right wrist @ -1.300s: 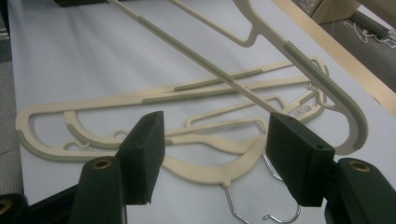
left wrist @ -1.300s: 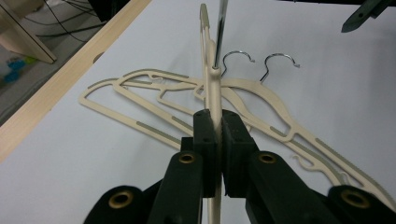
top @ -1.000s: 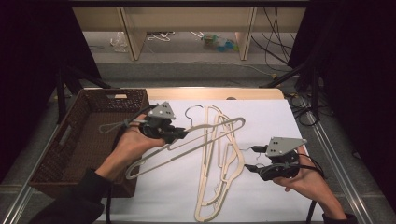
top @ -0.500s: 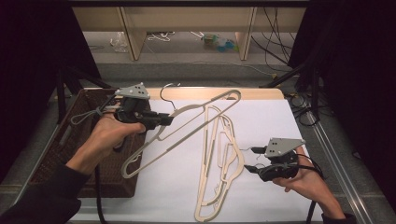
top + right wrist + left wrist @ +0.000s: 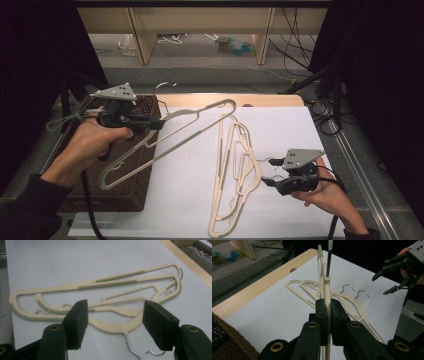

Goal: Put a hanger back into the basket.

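Pinching the lifted hanger (image 5: 170,137) between them, the left fingers (image 5: 323,312) are clamped, while the right fingers (image 5: 160,325) gape above two flat hangers (image 5: 100,297).

The lifted hanger's (image 5: 325,287) hook ran off the top edge of the left gripper view. The wicker basket (image 5: 131,175) was partly hidden behind the left hand (image 5: 92,142). Floor clutter (image 5: 235,45) beyond the tabletop (image 5: 280,100) was too small to identify.

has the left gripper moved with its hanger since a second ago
Yes. The left gripper, shut on the hanger, has gone left and toward the far edge, from over the white sheet to over the basket.
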`<state>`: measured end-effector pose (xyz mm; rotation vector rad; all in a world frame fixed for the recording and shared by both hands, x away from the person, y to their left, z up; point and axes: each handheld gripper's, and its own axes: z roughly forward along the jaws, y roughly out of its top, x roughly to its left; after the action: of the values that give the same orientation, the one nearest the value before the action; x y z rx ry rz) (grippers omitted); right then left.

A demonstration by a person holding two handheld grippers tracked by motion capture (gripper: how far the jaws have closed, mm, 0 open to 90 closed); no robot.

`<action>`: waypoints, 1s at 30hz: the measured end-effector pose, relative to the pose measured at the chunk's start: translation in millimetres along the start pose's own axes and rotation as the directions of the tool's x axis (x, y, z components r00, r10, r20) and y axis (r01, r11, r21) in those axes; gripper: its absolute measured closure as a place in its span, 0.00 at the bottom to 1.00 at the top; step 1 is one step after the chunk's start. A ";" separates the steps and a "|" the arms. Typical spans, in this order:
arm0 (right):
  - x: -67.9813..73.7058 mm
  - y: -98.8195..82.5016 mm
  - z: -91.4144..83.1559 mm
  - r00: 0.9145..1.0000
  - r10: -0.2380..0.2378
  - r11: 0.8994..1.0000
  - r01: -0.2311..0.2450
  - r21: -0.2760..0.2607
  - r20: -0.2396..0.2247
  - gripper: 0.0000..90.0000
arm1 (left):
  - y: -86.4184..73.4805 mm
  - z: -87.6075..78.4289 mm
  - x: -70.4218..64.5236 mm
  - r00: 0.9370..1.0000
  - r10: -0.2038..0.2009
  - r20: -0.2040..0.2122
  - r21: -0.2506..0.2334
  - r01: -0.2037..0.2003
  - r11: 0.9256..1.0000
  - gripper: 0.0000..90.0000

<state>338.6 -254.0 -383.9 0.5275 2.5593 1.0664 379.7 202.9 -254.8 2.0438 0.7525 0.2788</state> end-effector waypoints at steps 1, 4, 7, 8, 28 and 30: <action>0.2 -0.2 0.4 1.000 -0.003 1.000 0.003 -0.002 0.001 0.43 | -2.9 -4.3 3.3 1.000 -0.014 -0.007 -0.006 0.014 1.000 0.96; 0.3 -1.3 1.1 1.000 0.003 1.000 -0.003 0.001 -0.001 0.42 | -11.3 -18.4 14.6 0.998 -0.046 -0.040 -0.028 0.045 0.999 0.96; -0.1 -2.1 2.6 1.000 0.005 1.000 -0.005 0.004 -0.001 0.41 | -19.7 -30.7 26.8 0.995 -0.065 -0.072 -0.038 0.062 0.997 0.96; 0.1 -2.2 2.8 1.000 0.008 1.000 -0.008 0.009 -0.004 0.40 | -22.5 -34.9 31.5 0.994 -0.076 -0.083 -0.045 0.073 0.996 0.96; 2.0 -8.7 11.7 0.998 0.063 0.998 -0.063 -0.003 0.001 0.36 | -79.3 -91.8 109.4 0.956 -0.178 -0.234 -0.088 0.161 0.983 0.96; 2.1 -9.1 12.4 0.998 0.067 0.998 -0.067 -0.001 0.000 0.36 | -84.1 -90.6 116.0 0.952 -0.189 -0.243 -0.081 0.174 0.981 0.96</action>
<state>340.1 -251.4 -399.2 0.6173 2.5571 1.0900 395.1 369.1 -283.9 1.8884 1.0679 0.4529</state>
